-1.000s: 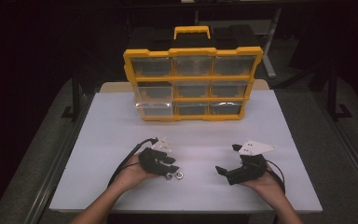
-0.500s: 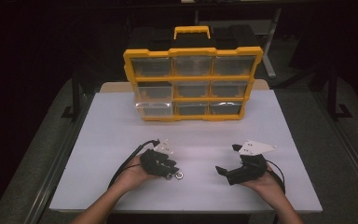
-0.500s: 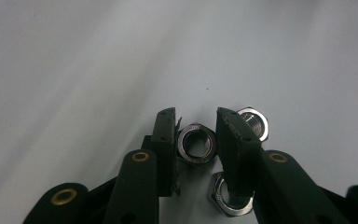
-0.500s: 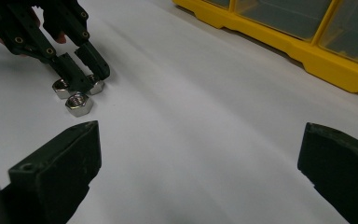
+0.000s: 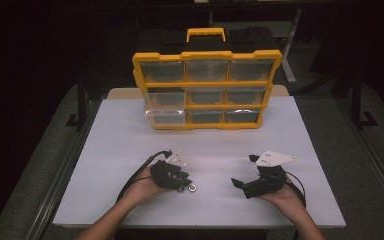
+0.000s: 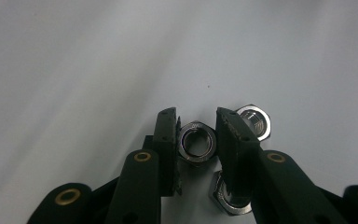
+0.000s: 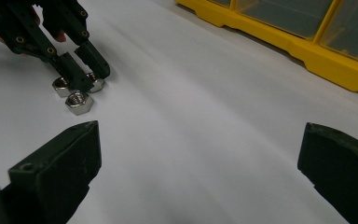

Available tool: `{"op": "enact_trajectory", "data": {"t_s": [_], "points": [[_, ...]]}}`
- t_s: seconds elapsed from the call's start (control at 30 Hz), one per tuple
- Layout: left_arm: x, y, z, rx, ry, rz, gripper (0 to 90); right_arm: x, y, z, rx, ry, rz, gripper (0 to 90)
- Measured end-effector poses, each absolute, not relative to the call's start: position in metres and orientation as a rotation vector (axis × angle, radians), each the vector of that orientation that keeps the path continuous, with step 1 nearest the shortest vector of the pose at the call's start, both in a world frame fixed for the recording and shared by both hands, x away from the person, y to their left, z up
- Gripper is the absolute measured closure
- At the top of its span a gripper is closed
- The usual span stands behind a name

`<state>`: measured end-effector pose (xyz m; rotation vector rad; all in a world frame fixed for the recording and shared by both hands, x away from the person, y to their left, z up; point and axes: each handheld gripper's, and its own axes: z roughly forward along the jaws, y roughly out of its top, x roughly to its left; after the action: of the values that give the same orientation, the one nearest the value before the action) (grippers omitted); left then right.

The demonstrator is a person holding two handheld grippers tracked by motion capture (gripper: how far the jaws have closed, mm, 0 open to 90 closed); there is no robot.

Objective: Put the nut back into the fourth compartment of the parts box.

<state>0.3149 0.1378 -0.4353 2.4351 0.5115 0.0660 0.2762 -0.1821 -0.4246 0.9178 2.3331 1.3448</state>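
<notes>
Left hand-held gripper (image 6: 196,142) clamped on a steel hex nut (image 6: 196,142), pads touching its flats on both sides, bore facing the camera. Second nut (image 6: 256,122) just beside the right-side jaw, third nut (image 6: 226,200) partly under it (edges hidden). All on the white desk (image 6: 98,70).

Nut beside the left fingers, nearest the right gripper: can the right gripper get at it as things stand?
Probably yes. That nut lies on bare table in front of the open right gripper; the left gripper, shut on another nut, crowds it closely.
</notes>
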Motion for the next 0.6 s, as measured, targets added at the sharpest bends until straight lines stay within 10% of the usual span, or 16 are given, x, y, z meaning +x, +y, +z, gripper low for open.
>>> {"op": "enact_trajectory", "data": {"t_s": [0.6], "points": [[0.325,0.145,-0.405,2.384,0.523,0.009,70.7,0.276,-0.181,-0.426,0.931,2.344,1.339,0.0]]}}
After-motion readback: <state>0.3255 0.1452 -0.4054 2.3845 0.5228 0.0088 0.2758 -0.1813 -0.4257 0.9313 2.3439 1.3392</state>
